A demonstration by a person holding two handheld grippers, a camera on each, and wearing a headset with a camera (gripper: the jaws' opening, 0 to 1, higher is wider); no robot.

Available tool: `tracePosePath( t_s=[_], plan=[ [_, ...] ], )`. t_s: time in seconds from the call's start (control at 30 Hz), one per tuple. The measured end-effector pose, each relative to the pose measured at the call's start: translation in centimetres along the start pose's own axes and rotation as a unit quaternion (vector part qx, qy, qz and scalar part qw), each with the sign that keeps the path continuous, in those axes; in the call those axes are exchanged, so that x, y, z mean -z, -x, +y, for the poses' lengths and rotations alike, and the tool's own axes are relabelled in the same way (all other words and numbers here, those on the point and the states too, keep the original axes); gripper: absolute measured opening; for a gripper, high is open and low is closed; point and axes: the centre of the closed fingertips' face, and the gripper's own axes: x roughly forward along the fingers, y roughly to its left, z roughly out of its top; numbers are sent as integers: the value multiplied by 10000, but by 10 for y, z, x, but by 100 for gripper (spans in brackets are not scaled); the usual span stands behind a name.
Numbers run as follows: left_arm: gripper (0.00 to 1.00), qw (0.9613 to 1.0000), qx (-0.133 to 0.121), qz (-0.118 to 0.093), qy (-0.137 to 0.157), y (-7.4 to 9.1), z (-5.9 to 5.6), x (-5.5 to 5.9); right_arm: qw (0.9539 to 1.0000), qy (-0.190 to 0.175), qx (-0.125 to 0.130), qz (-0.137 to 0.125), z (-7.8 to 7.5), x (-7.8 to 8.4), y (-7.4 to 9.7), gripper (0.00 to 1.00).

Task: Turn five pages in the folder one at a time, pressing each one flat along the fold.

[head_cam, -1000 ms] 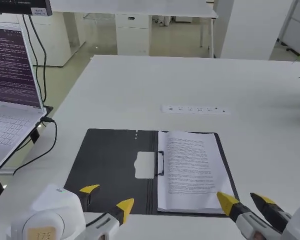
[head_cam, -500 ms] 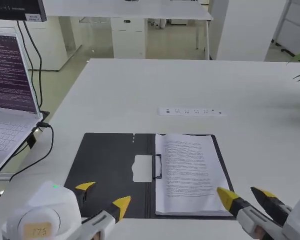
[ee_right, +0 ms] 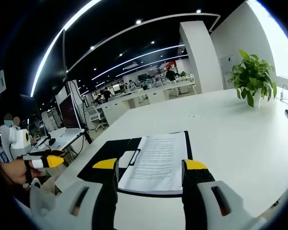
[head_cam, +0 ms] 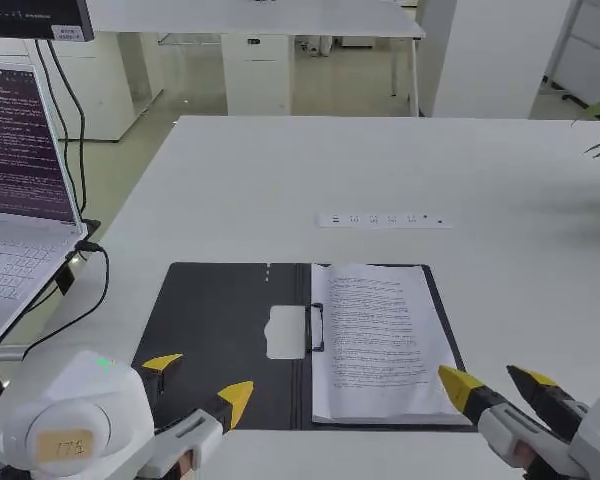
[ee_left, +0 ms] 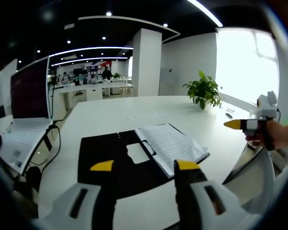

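Both wide apart, empty: left gripper (head_cam: 198, 377), right gripper (head_cam: 492, 380); folder (head_cam: 220, 320) just ahead, between.

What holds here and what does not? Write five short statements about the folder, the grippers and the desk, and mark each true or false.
1. The black folder lies open on the white table. True.
2. In the head view, the stack of printed pages sits on the folder's left half. False: it lies on the right half, and the left half is bare black cover.
3. The left gripper and the right gripper are both open and hold nothing. True.
4. The open laptop stands to the right of the folder. False: it stands to the left, at the table's edge.
5. The white power strip lies on the table beyond the folder. True.
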Motion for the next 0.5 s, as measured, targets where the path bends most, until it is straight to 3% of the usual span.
tracePosePath(
  t_s=[0.5],
  plan=[
    [48, 10000, -29, -32, -21, 3, -1, -2, 10000, -41, -27, -5, 3, 1, 0, 52]
  ],
)
